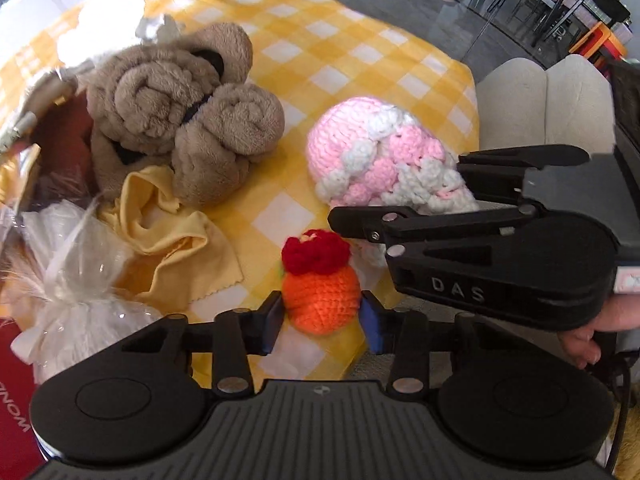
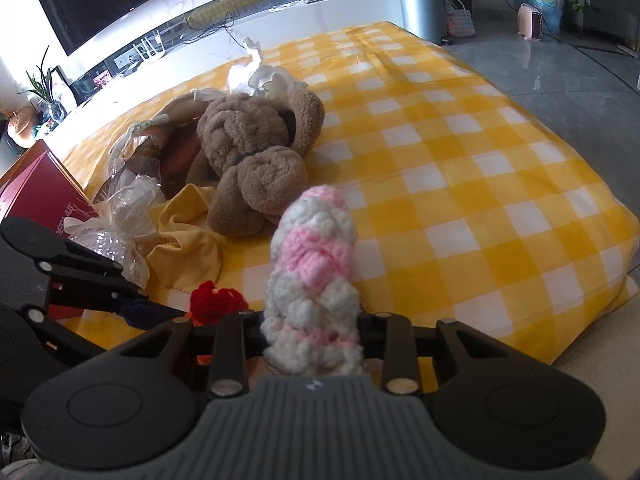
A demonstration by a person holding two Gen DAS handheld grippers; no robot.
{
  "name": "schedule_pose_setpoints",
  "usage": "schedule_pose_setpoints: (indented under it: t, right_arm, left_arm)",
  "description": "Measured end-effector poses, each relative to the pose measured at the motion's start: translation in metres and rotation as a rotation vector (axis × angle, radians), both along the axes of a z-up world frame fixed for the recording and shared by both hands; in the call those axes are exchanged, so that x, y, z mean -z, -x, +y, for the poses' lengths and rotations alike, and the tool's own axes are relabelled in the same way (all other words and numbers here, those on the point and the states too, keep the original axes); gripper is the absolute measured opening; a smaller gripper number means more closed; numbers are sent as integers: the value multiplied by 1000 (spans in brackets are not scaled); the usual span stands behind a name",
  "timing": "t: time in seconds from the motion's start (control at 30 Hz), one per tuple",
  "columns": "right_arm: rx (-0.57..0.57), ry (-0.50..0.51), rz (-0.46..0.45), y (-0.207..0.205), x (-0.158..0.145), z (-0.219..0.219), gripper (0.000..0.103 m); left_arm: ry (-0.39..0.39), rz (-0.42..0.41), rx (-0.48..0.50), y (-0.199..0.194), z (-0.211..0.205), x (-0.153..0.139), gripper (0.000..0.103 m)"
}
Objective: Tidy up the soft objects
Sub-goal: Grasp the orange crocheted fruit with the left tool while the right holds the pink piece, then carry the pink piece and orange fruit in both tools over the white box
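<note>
Fuzzy brown plush knot (image 1: 176,120), crocheted orange yarn ball (image 1: 320,300), checked cloth blanket (image 1: 360,60), crinkled glossy plastic bag (image 1: 76,280) at lower left.

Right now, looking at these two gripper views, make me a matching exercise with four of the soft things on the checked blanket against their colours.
Things:
1. crocheted fruit
2. knitted hat
3. plush knot
4. crumpled cloth

Colours:
A. tan brown
B. pale yellow
C. orange with a red top
D. pink and white

Pairs: 1-C, 2-D, 3-A, 4-B

Red box (image 2: 38,196) partly cut off
</note>
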State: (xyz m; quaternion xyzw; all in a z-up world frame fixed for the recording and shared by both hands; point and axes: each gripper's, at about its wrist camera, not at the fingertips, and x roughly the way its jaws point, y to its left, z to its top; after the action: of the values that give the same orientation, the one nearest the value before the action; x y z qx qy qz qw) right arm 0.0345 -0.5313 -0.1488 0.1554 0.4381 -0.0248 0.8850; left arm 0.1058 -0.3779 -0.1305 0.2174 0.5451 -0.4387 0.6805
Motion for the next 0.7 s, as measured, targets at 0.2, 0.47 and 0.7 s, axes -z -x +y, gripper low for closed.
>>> schedule_pose_setpoints:
  t: [0.2, 0.47, 0.7]
  right_arm:
    - [12, -18, -2, 2, 0, -3, 31]
    - [21, 15, -18, 8, -16, 0, 31]
    - [23, 68, -30, 21, -49, 13, 31]
  left_arm:
    - [-17, -57, -2, 3, -2, -4, 45]
    - [31, -114, -13, 5, 30, -39, 45]
    - [157, -148, -117, 0, 89, -96, 45]
